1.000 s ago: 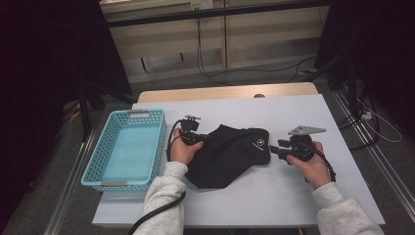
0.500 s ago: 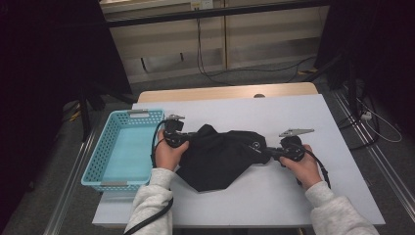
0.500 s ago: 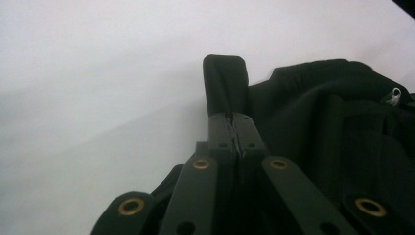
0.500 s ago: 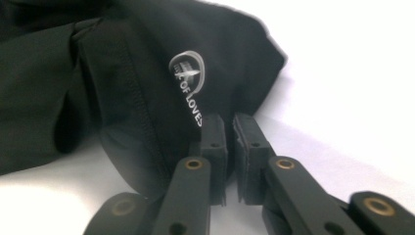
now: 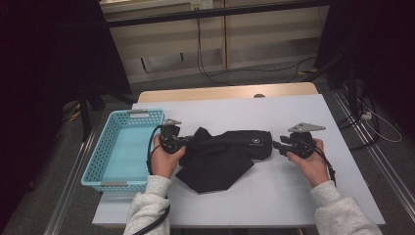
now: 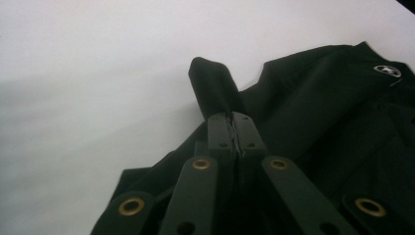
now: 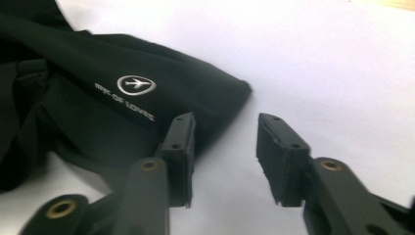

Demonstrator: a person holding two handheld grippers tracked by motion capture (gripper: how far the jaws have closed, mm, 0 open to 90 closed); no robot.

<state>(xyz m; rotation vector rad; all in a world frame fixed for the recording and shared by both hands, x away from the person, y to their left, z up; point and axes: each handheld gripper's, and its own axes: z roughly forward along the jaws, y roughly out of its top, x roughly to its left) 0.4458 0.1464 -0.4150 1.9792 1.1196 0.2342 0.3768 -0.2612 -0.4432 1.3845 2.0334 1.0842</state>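
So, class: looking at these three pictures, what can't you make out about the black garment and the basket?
- Black garment, high view: folds hide what kind it is.
- Logo, right gripper view: lettering below too blurred to read surely.
- Blue basket, high view: near wall hides some of the floor.
- Garment, left gripper view: cut off by the edge.

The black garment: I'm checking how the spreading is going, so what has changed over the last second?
The left claw has shut on an edge of the black garment and pulled it toward the blue basket, stretching the cloth out. The right claw closed at the garment's logo end, then its jaws have just been opening, with nothing between them. The basket and table stayed put.
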